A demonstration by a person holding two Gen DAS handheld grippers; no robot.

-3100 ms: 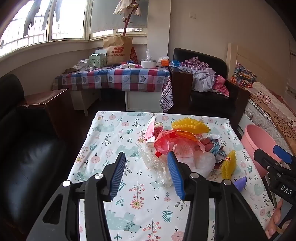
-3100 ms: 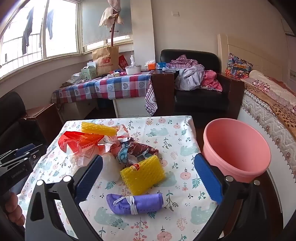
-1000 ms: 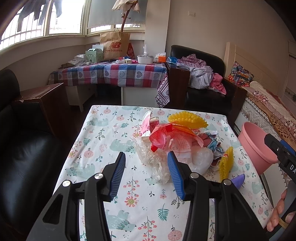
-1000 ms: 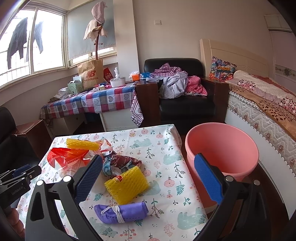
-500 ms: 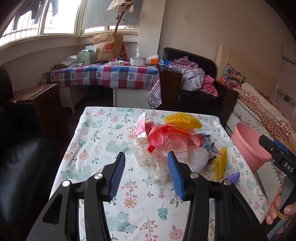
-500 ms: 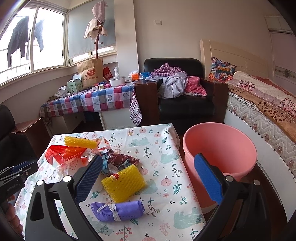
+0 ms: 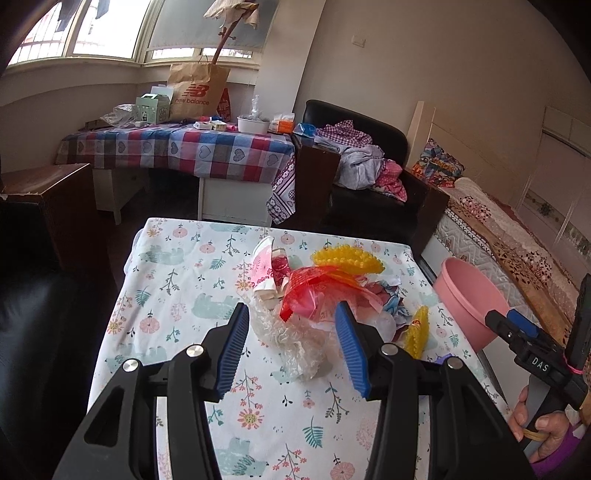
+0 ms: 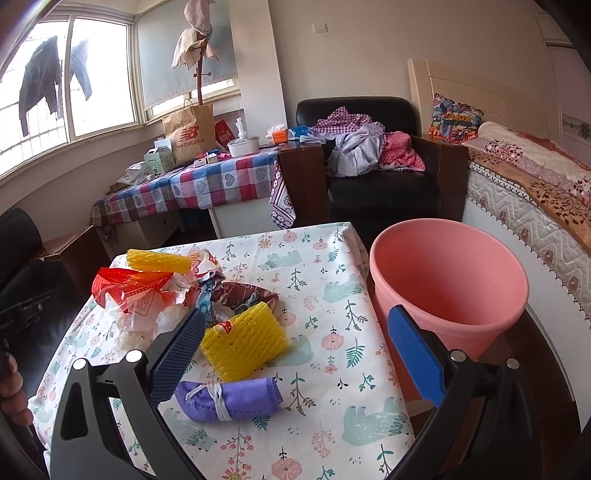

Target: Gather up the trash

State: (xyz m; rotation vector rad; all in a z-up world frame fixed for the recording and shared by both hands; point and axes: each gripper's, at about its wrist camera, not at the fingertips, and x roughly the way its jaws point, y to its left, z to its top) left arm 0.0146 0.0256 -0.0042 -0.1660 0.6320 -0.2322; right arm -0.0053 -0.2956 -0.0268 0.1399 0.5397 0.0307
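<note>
left gripper jaws apart, over clear wrap | right gripper jaws wide apart, yellow foam between | bucket right of foam, off table

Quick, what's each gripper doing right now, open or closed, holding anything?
Left gripper: open, empty, above the crumpled clear plastic.
Right gripper: open wide, empty, above the yellow foam net.

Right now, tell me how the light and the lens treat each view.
Left wrist view: windows blown out white, sofa at left nearly black, table evenly lit. Right wrist view: daylight softer, bucket sharp. Both bend straight lines towards dark corners.
</note>
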